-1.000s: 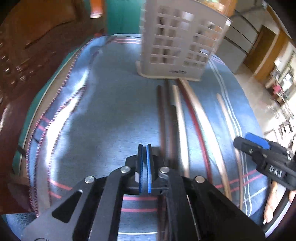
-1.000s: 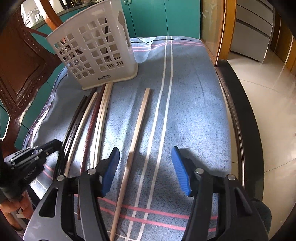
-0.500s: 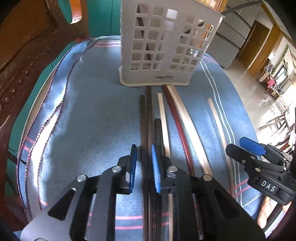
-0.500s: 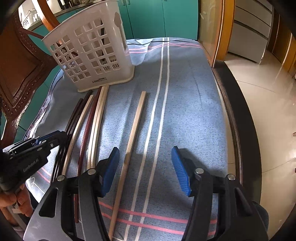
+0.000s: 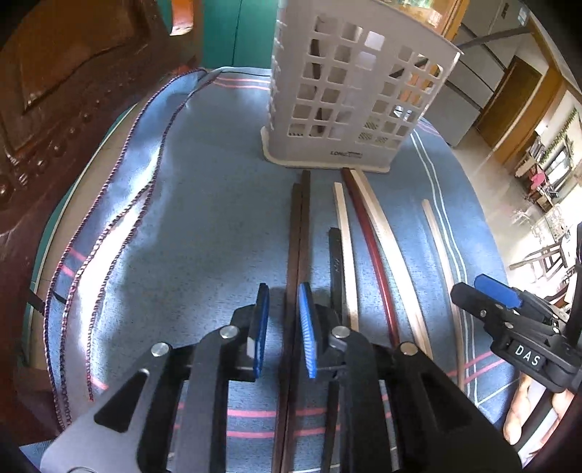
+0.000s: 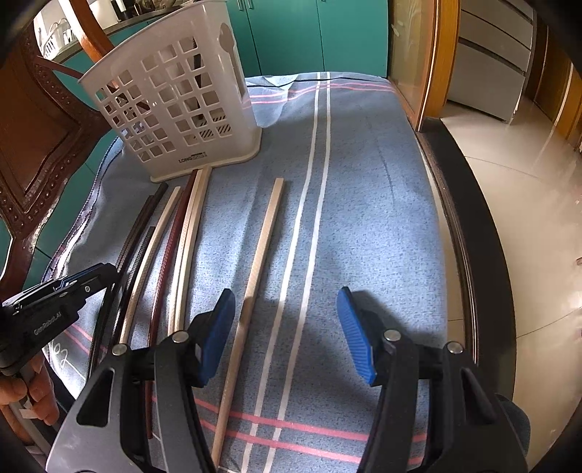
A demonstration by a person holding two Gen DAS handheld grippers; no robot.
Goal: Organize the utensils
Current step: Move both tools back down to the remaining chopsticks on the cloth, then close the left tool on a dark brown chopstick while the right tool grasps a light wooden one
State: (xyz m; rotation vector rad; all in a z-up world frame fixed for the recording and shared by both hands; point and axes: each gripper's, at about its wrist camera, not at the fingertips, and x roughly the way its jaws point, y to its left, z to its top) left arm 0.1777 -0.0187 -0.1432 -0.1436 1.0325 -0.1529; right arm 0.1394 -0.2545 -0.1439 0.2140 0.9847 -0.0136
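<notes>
Several long chopsticks lie side by side on the blue cloth, pointing at a white lattice utensil basket, which also shows in the right wrist view. My left gripper is open, its blue pads astride a pair of dark brown chopsticks, just above the cloth. A black chopstick, pale ones and a dark red one lie to the right. My right gripper is wide open and empty above the cloth; a lone pale chopstick runs under its left finger.
A striped blue cloth covers the table. A carved wooden chair stands at the left edge. The table's dark right edge drops to a tiled floor. Teal cabinets stand behind the basket.
My left gripper went from shut to open and moved right over the dark brown chopsticks, closer to the basket. The right gripper barely moved.
</notes>
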